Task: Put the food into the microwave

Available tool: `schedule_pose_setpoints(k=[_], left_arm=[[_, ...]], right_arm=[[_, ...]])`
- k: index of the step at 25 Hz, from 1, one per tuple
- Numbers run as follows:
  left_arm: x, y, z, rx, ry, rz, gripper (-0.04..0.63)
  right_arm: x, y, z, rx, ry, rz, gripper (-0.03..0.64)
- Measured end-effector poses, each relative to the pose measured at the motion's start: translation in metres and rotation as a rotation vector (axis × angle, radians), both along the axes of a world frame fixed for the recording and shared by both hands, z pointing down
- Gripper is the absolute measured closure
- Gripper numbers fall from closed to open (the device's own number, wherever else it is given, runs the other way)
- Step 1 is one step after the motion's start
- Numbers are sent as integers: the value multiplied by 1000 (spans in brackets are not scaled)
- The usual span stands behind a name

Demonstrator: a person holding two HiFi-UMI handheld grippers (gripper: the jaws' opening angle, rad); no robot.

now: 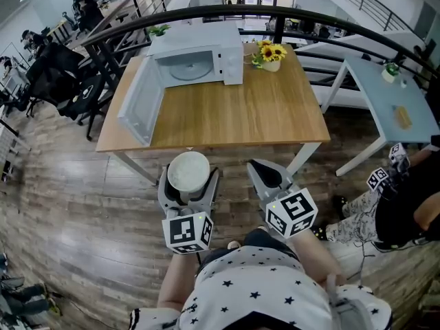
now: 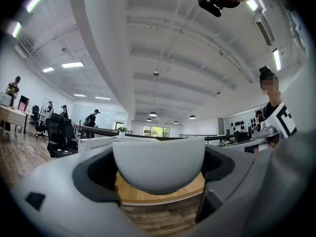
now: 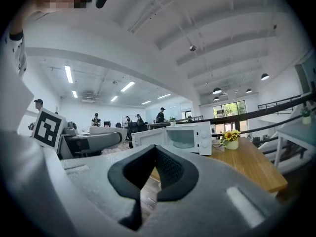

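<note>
My left gripper (image 1: 190,179) is shut on a white bowl (image 1: 188,168), holding it by its sides just short of the table's near edge. In the left gripper view the bowl (image 2: 159,164) fills the gap between the jaws; its contents are hidden there. My right gripper (image 1: 262,170) is shut and empty beside it, its jaws (image 3: 157,152) meeting at the tips. The white microwave (image 1: 199,57) stands at the far left of the wooden table (image 1: 240,119) with its door (image 1: 141,102) swung wide open to the left and the turntable visible. The microwave (image 3: 190,138) also shows ahead in the right gripper view.
A pot of sunflowers (image 1: 269,55) stands right of the microwave. A white table (image 1: 395,105) is at the right, with a seated person (image 1: 405,205) holding marker cubes near it. Black railing (image 1: 289,16) runs behind the table; office chairs (image 1: 62,81) stand at the left.
</note>
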State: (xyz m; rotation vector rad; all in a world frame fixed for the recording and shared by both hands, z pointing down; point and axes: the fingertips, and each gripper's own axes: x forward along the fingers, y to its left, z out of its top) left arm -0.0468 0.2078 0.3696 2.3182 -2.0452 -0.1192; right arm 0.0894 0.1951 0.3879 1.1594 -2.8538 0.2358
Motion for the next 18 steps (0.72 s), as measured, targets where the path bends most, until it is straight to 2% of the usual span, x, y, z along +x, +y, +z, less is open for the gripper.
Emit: schedule_pose_setpoints(k=[11, 18], left_arm=[[0, -4, 3, -8, 7, 1, 106], [-6, -22, 6, -16, 15, -3, 106]], right_arm=[[-6, 7, 1, -7, -8, -37, 612], [-15, -11, 3, 1, 1, -53, 612]])
